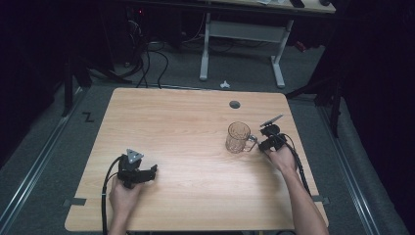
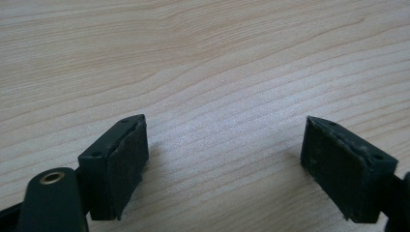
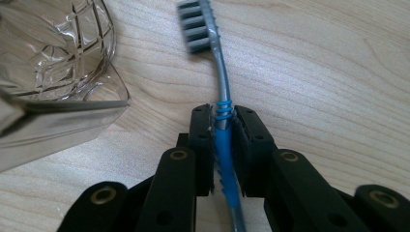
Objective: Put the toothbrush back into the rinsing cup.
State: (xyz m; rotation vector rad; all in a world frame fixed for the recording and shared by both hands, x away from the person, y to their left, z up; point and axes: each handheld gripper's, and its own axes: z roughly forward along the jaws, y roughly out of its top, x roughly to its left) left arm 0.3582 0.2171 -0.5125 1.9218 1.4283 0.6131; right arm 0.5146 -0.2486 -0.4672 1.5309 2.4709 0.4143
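Observation:
A toothbrush (image 3: 221, 87) with a grey head and a blue-and-grey handle lies low over the wooden table (image 1: 186, 132), and my right gripper (image 3: 223, 116) is shut on the ribbed blue part of its handle. The bristle end points away from the jaws, close beside a clear patterned glass mug (image 3: 58, 63). In the high view the mug (image 1: 238, 137) stands upright at the table's right, with the right gripper (image 1: 266, 143) just to its right, near the mug's handle. My left gripper (image 1: 149, 174) rests at the front left, its pads (image 2: 128, 164) wide apart over bare wood, open.
A round cable hole (image 1: 235, 104) sits in the table near the back edge, behind the mug. Beyond the table stands a white-legged desk (image 1: 205, 49) with cables on the floor. The table's right edge is close to the right hand.

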